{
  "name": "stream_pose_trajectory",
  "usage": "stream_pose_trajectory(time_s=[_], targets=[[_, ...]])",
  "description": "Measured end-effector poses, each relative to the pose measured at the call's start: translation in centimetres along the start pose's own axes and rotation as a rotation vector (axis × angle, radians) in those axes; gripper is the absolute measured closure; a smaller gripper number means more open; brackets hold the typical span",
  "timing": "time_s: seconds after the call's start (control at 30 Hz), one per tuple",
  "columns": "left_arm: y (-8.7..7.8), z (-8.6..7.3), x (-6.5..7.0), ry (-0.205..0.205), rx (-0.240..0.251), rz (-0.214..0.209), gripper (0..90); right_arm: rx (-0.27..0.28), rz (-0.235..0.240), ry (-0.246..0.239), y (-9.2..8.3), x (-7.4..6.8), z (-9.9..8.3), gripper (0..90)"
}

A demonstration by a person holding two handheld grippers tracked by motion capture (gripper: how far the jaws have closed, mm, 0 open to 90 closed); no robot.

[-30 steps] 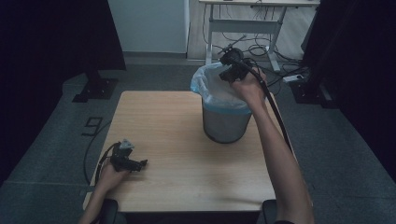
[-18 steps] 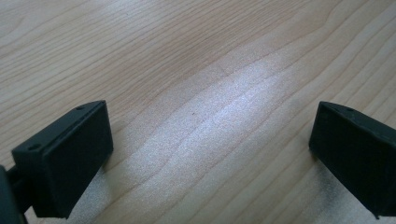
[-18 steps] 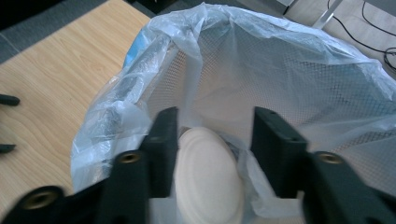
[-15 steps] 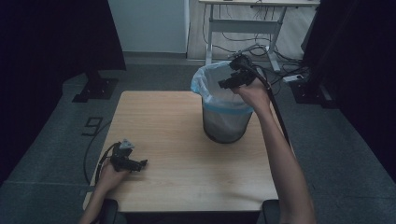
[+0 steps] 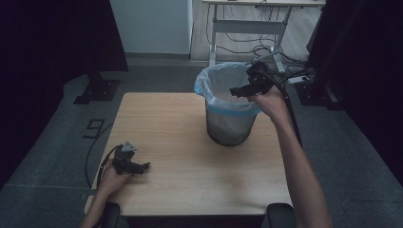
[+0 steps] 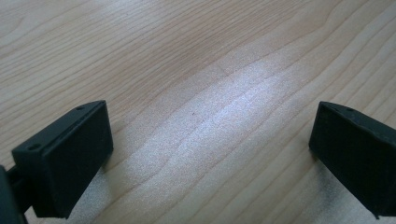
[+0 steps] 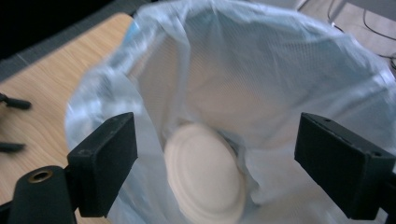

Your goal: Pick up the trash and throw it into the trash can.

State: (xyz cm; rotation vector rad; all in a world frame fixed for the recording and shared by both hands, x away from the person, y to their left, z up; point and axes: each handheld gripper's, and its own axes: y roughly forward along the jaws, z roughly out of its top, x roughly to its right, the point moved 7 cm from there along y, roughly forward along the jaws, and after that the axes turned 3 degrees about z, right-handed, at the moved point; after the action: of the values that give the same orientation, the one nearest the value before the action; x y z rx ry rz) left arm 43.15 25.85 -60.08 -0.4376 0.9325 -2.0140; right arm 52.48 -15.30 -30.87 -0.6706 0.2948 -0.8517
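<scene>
I hold the right gripper (image 5: 236, 90) above the mouth of the grey mesh waste bin (image 5: 230, 126), which stands on the far right part of the light wooden table (image 5: 180, 137). A pale blue translucent plastic liner bag (image 5: 214, 83) is folded over the bin's rim. The right gripper's jaws have just been opening and now stand wide apart, with nothing clamped between them.

In the right gripper view, a round off-white paper plate (image 7: 205, 179) lies tilted inside the liner, leaning against the bag's wall below the open jaws. It touches neither jaw.

I rest the left gripper (image 5: 142, 166) on the near left part of the table, well apart from the bin. In the left gripper view, its two black jaws stand wide apart over bare wood grain, holding nothing.

A black cable (image 5: 92, 152) trails from the left gripper off the table's left edge. Beyond the table, a white metal frame (image 5: 252, 26) stands on the grey floor with loose cables under it.
</scene>
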Motion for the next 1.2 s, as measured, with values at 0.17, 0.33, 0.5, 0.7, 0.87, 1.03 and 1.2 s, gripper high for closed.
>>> stream_pose_trajectory(time_s=[0.17, 0.33, 0.5, 0.7, 0.87, 1.03, 1.2], targets=[[0.0, 0.0, 0.0, 0.0, 0.0, -0.001, 0.0, 0.02, 0.01, 0.004, -0.6, 0.3, -1.2, 10.0], [0.0, 0.0, 0.0, 0.001, 0.0, 0.0, 0.0, 0.031, 0.009, 0.017, -0.9, 0.7, -2.2, 6.3], [0.0, 0.0, 0.0, 0.0, 0.0, 0.0, 0.0, 0.047, 0.01, 0.029, -1.5, 1.2, -3.5, 2.9], [0.0, 0.0, 0.0, -0.001, 0.001, -0.001, 0.0, 0.048, 0.013, 0.024, -2.1, 1.2, -5.0, 1.9], [0.0, 0.0, 0.0, -0.001, 0.0, -0.001, 0.0, 0.055, 0.014, 0.024, -2.7, 1.2, -6.0, 1.9], [0.0, 0.0, 0.0, 0.0, 0.001, 0.0, 0.0, 0.063, 0.016, 0.024, -3.4, 1.2, -7.2, 2.0], [0.0, 0.0, 0.0, 0.0, 0.001, 0.0, 0.0, 0.074, 0.005, 0.031, -3.9, 1.4, -8.5, 2.2]])
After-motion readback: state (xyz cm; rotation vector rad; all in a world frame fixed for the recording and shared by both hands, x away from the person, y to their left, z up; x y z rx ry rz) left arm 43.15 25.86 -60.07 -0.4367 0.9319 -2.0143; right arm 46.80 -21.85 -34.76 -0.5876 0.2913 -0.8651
